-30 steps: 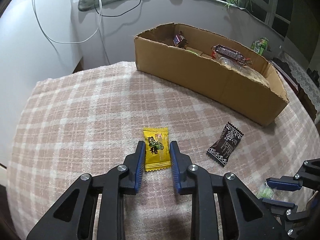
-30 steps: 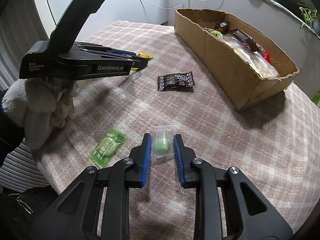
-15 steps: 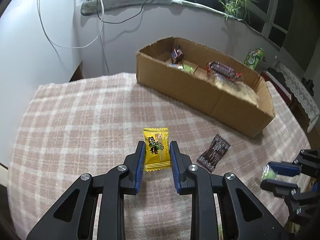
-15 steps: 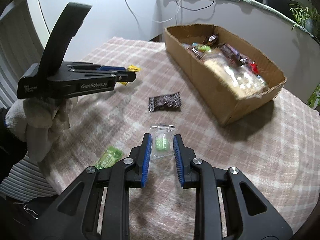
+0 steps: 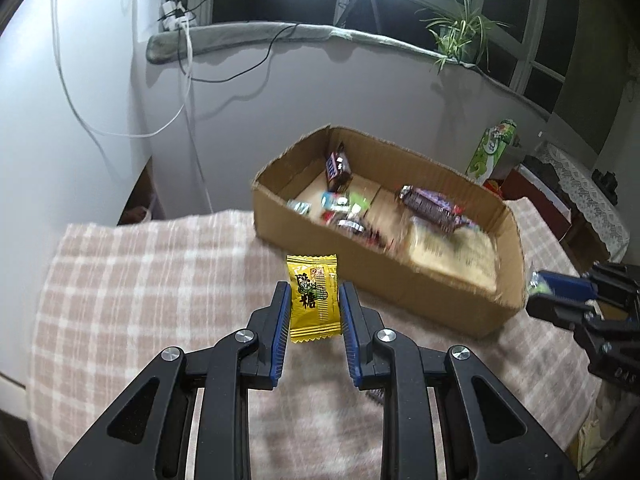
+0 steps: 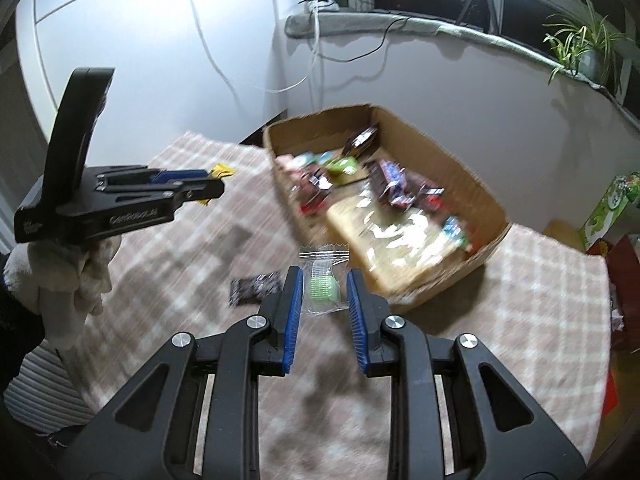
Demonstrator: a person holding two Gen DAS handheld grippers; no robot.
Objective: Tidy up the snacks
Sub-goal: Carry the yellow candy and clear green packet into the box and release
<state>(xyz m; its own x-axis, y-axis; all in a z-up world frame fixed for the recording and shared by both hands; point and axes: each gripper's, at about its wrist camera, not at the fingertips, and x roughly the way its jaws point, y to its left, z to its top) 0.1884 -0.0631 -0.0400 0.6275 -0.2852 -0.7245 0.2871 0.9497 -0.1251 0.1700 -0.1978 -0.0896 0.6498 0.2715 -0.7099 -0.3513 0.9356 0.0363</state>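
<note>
My left gripper [image 5: 314, 300] is shut on a yellow candy packet [image 5: 314, 296] and holds it in the air above the checked tablecloth, short of the cardboard box [image 5: 400, 280]. My right gripper [image 6: 322, 286] is shut on a clear packet with a green candy [image 6: 323, 286], also lifted, near the box's front wall [image 6: 440, 284]. The box holds several wrapped snacks. The left gripper shows in the right wrist view [image 6: 208, 188], and the right gripper shows in the left wrist view [image 5: 536, 292].
A dark brown candy packet [image 6: 254, 290] lies on the tablecloth [image 5: 140, 280] below my right gripper. A green carton [image 5: 492, 150] stands beyond the table at the right. A white wall with hanging cables is behind the box.
Both grippers have risen off the table with their packets and moved toward the box. The green packet on the cloth has left the right wrist view.
</note>
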